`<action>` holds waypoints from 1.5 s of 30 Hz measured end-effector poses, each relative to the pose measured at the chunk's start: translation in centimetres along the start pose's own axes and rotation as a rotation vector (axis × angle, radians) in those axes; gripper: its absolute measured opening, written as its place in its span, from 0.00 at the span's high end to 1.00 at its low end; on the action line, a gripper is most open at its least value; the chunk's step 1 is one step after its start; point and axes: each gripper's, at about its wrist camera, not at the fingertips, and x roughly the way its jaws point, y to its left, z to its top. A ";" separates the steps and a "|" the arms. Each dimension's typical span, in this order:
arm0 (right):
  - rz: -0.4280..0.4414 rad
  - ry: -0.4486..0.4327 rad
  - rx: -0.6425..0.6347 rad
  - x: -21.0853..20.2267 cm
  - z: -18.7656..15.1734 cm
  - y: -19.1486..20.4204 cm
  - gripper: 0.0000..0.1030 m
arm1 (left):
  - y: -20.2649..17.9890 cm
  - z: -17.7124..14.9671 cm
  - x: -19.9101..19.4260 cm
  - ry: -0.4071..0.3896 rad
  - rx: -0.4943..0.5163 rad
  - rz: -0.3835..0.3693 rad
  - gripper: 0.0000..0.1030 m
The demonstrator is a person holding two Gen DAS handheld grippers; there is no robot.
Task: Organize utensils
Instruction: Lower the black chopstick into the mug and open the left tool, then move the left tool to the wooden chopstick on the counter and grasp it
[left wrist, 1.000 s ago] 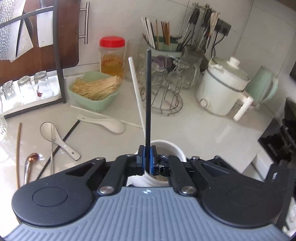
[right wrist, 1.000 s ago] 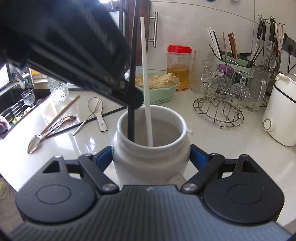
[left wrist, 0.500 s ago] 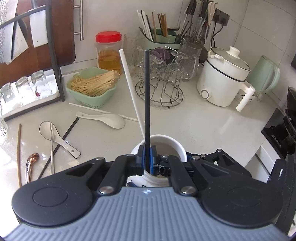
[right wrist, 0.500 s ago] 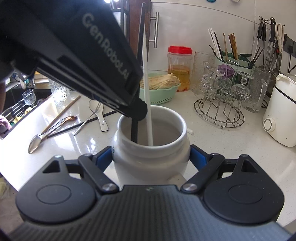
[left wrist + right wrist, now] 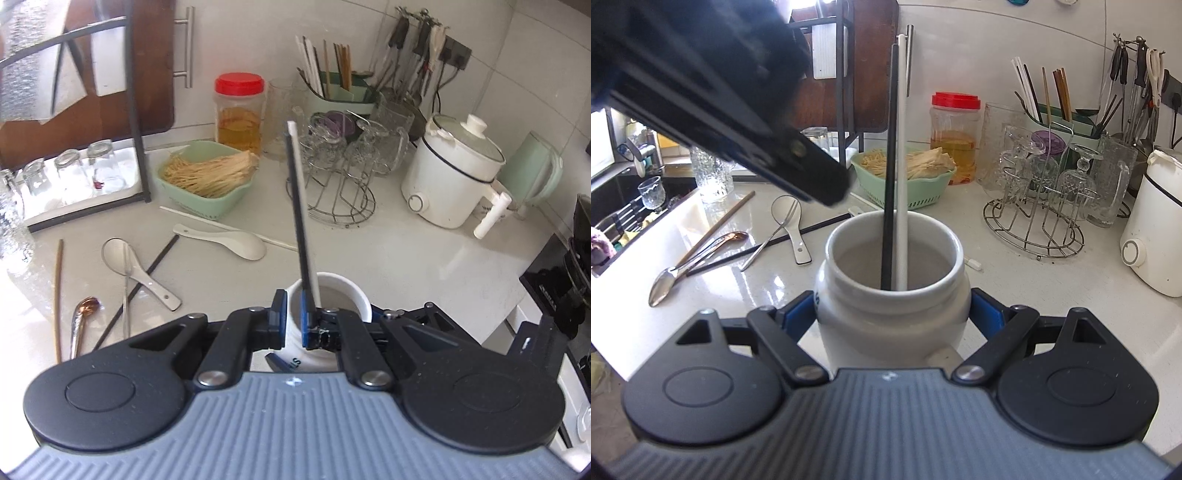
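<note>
Right wrist view: right hand-held gripper (image 5: 892,314) clamps the white ceramic jar (image 5: 892,295) steady on the desk (image 5: 1052,295); black chopstick (image 5: 889,166) stands inside it (released, leaning by the white chopstick (image 5: 902,166)), left hand-held gripper (image 5: 292,325) narrowly parted, empty.

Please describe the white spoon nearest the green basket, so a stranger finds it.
Find the green basket of pale sticks on the counter. Just in front lies a white spoon; unlike the other white spoon, nothing lies across it.
</note>
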 end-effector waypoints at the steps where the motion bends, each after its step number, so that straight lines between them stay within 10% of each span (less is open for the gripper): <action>1: 0.001 0.000 0.000 0.0 0.0 0.0 0.13 | 0.2 0.0 -0.4 -0.003 -0.009 0.006 0.93; 19: 0.001 0.006 0.004 0.1 0.2 0.2 0.13 | 6.1 -3.6 -3.7 0.018 -0.126 0.152 0.91; 23: -0.003 0.004 0.001 0.1 0.1 0.3 0.13 | 7.8 -4.6 -3.8 0.034 -0.173 0.184 0.67; 31: 0.005 0.013 0.000 0.1 0.2 0.1 0.13 | 11.4 -6.7 -4.1 0.025 -0.270 0.233 0.66; 45: -0.013 0.040 0.007 0.3 0.5 0.4 0.13 | 23.0 -6.0 1.6 0.098 -0.358 0.294 0.66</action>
